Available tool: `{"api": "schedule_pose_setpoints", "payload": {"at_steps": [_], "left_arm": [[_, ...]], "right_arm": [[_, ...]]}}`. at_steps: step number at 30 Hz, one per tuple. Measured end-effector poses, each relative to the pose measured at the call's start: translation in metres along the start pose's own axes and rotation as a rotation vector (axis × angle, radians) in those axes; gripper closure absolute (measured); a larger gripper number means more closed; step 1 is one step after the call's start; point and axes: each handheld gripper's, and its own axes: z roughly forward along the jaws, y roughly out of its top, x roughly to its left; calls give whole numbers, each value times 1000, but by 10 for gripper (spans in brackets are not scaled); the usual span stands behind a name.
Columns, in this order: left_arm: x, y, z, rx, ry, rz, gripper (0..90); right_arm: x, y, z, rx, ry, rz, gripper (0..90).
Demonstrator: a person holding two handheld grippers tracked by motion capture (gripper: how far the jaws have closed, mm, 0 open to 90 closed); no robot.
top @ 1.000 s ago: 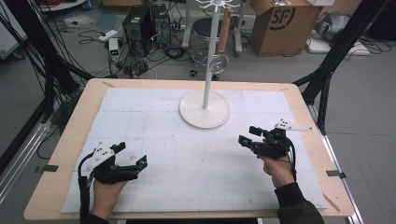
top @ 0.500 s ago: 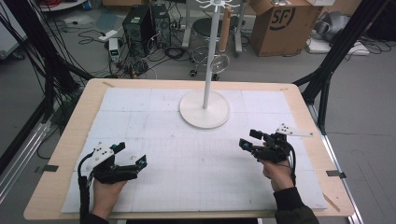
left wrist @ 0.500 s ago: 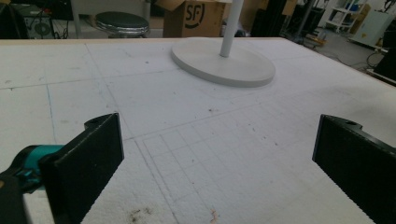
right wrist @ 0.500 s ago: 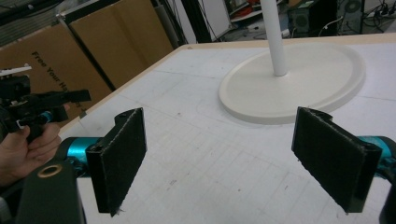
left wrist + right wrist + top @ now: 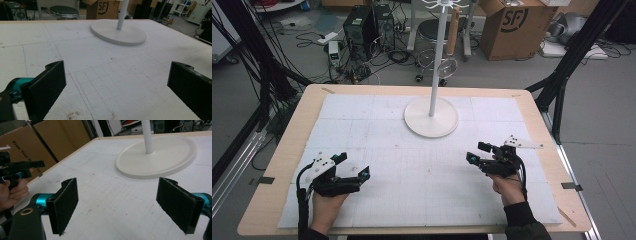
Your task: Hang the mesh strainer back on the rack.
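High view shows both grippers, left (image 5: 354, 173) and right (image 5: 477, 152), fingers spread, empty, flanking the stand (image 5: 431, 116)

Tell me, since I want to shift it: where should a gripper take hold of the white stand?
Probably the upright pole just above the round base, approached level from the near side. The pole looks slim enough for open jaws; the base is wide and flat. The right gripper is nearer.
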Motion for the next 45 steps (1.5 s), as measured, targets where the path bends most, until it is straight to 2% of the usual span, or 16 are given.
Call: {"api": "schedule_pose_setpoints", "payload": {"at_steps": [6, 12, 17, 25, 31, 45], "left_arm": [[1, 1, -1, -7, -1, -4, 26], [0, 1, 0, -5, -11, -4, 26], [0, 1, 0, 0, -16, -4, 26], [0, 1, 0, -2, -16, 0, 26], [0, 1, 0, 0, -19, -1, 26], [-1, 1, 0, 1, -20, -2, 26]], "right_arm": [[0, -2, -2, 2, -3, 7, 170], [1, -5, -3, 20, -26, -12, 166], [6, -5, -4, 1, -55, -62, 164], [6, -5, -5, -11, -52, -57, 161], [9, -5, -7, -47, -80, -96, 151], [9, -5, -6, -38, -79, -92, 151]]}}
